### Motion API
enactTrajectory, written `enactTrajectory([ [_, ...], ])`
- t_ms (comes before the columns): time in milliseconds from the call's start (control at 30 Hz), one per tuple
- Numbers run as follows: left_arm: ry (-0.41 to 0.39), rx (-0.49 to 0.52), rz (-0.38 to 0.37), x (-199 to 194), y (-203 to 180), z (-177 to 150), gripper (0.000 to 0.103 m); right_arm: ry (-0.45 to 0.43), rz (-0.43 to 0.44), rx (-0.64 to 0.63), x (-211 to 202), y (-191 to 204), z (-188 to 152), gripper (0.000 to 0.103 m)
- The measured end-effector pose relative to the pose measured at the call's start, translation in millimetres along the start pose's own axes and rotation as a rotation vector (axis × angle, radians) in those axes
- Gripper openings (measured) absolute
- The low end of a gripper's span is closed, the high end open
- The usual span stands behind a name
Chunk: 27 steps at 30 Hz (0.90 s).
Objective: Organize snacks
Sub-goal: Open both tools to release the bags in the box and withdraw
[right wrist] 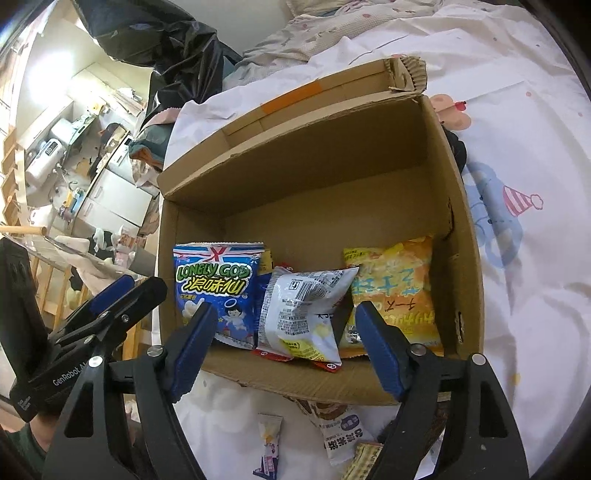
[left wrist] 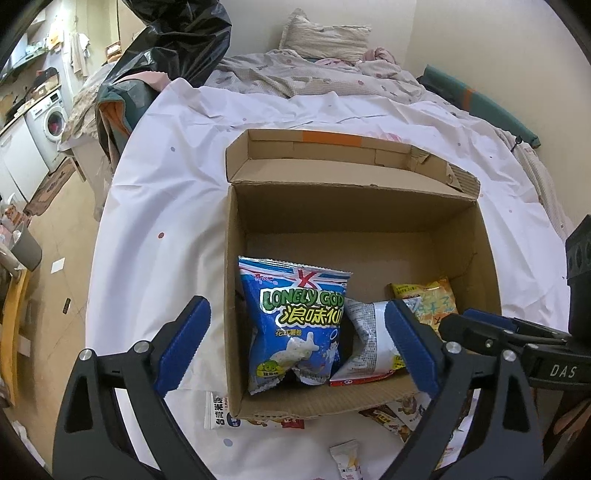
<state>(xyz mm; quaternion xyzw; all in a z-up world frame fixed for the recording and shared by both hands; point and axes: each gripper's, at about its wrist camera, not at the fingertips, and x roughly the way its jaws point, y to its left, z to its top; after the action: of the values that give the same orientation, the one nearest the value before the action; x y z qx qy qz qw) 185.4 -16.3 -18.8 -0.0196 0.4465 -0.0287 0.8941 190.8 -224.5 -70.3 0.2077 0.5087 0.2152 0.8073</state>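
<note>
Cardboard box (left wrist: 236, 229), brown, flaps open, sits on a white printed bedsheet (left wrist: 166, 192) covering the bed; it fills the centre of both wrist views.

Contents, along the near wall of the box:
- Blue "Lonely God" snack bag (left wrist: 295, 325), standing against the left wall, lower centre of the left wrist view; same bag (right wrist: 218, 291) at centre left of the right wrist view.
- White and grey snack bag (right wrist: 303, 310), back side up with barcode visible, just beside the blue bag and leaning on it. A red packet edge (right wrist: 325, 365) shows under it.
- Yellow-orange snack bag (right wrist: 395, 291), by the right wall, touching the white bag.

Outside the box, on the sheet at the bottom of the frames: a white packet with dark lettering (right wrist: 343, 432), a small white stick-shaped packet (right wrist: 269, 443), and a few more wrappers partly hidden under the box edge and tool arms.

Left tool (left wrist: 295, 347): blue pads spread wide, nothing between them, held over the near edge of the box. Right tool (right wrist: 284, 350): blue pads also spread wide, pinching nothing, over the near edge beside the left one.

Background: black plastic bag (left wrist: 184, 33) at upper left, pillow (left wrist: 325, 37) at top centre, washing machine (left wrist: 51, 118) at far left.
</note>
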Motion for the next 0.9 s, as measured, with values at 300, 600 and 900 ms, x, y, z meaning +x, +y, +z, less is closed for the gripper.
enactTrajectory([
  [300,-0.004,0.003,-0.009,-0.6,-1.1,-0.3,0.094,-0.003,-0.004,0.002,-1.7,-2.1,-0.4,0.080],
  [600,-0.017,-0.003,-0.004,-6.5,0.3,-5.2,0.094,-0.025,-0.008,-0.003,-12.7,-3.1,0.2,0.080],
  [900,-0.045,-0.027,0.018,-27.0,10.5,-15.5,0.094,-0.063,-0.040,0.011,-29.0,-6.5,-5.5,0.080],
])
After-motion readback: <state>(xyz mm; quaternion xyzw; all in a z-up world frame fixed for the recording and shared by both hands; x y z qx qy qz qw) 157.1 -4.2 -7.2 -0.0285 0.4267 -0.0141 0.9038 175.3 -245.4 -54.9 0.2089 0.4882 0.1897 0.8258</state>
